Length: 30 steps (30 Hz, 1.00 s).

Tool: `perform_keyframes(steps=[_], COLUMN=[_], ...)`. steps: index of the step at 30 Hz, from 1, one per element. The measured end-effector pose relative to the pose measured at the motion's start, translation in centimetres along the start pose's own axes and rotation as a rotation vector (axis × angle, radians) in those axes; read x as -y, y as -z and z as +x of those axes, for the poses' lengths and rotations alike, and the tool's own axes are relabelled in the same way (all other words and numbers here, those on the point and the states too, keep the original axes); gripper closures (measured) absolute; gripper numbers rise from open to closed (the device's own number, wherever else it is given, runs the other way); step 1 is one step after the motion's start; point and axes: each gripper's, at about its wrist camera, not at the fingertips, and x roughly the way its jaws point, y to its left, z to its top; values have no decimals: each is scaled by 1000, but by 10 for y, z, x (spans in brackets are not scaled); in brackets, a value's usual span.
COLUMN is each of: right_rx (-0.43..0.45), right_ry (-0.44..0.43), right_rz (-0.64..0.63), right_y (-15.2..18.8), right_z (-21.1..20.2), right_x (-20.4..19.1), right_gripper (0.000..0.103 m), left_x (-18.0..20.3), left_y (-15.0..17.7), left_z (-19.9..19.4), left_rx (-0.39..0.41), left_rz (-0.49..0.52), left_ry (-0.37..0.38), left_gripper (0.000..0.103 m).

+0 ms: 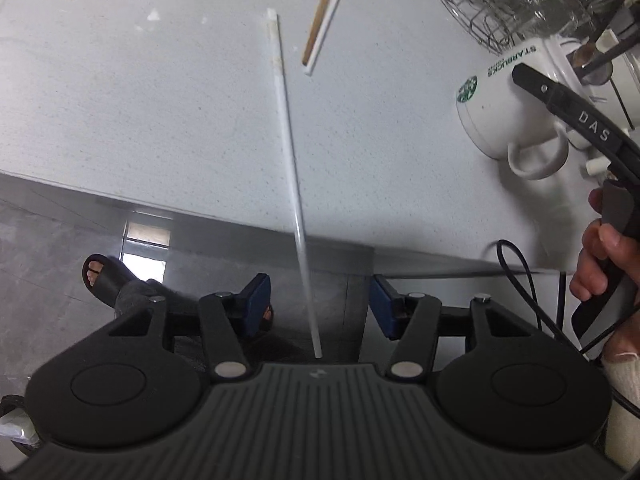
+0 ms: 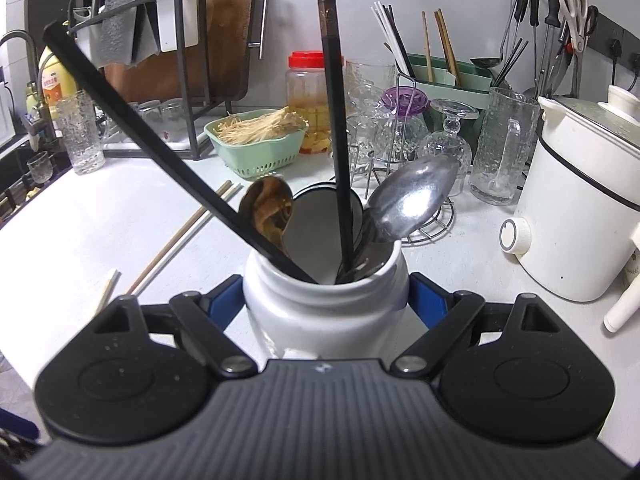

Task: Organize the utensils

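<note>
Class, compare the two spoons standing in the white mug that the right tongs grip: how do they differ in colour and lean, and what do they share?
Colour: the left spoon has a gold, bronze-toned bowl, while the right spoon is plain silver steel.
Lean: the gold spoon stands nearly upright at the left of the white mug; the silver spoon tilts out to the right, over the rim.
Shared: both stand bowl-up, handles down inside the mug.
</note>
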Motion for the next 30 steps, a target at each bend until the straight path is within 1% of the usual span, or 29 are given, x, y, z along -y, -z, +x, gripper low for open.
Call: perform_keyframes(steps=[2, 3, 4, 6, 7, 8, 9, 10, 12, 14, 18, 23, 30], right_rx=[-3, -2, -1, 2, 2, 2, 3, 3, 6, 8, 11, 23, 0], right_ry=[2, 3, 6, 9, 10, 11, 13, 14, 13, 17, 29, 41, 56], right_rz=[5, 7, 8, 11, 12, 14, 16, 16, 16, 19, 23, 34, 48], right_y=[1, 1, 2, 3, 3, 3, 4, 5, 6, 7, 7, 9, 5], right_z=[-2, -3, -3, -4, -4, -5, -5, -6, -7, -7, -8, -8, -7], right_x=[-1, -2, -2, -3, -4, -4, -4, -4, -5, -6, -8, -10, -12], right_gripper=[14, 14, 14, 14, 14, 14, 14, 14, 14, 14, 13, 13, 13], left_x=[3, 4, 5, 7, 8, 8, 8, 6, 5, 4, 4, 1, 9], left_y=[0, 0, -1, -2, -2, -3, -3, -3, -3, -4, -1, -2, -14], left_z=[6, 9, 12, 18, 19, 19, 19, 18, 15, 12, 3, -13, -57], left_rx=[-10, -13, -19, -34, -35, -33, -29, -27, -21, -26, -21, -9, 69], left_rz=[17, 21, 22, 21, 23, 30, 32, 27, 26, 46, 70, 103, 121], left_ry=[1, -2, -7, -19, -30, -37, -38, -36, -38, -31, -34, -54, -15], left_gripper=[48, 52, 54, 62, 63, 66, 71, 73, 83, 85, 94, 95, 97])
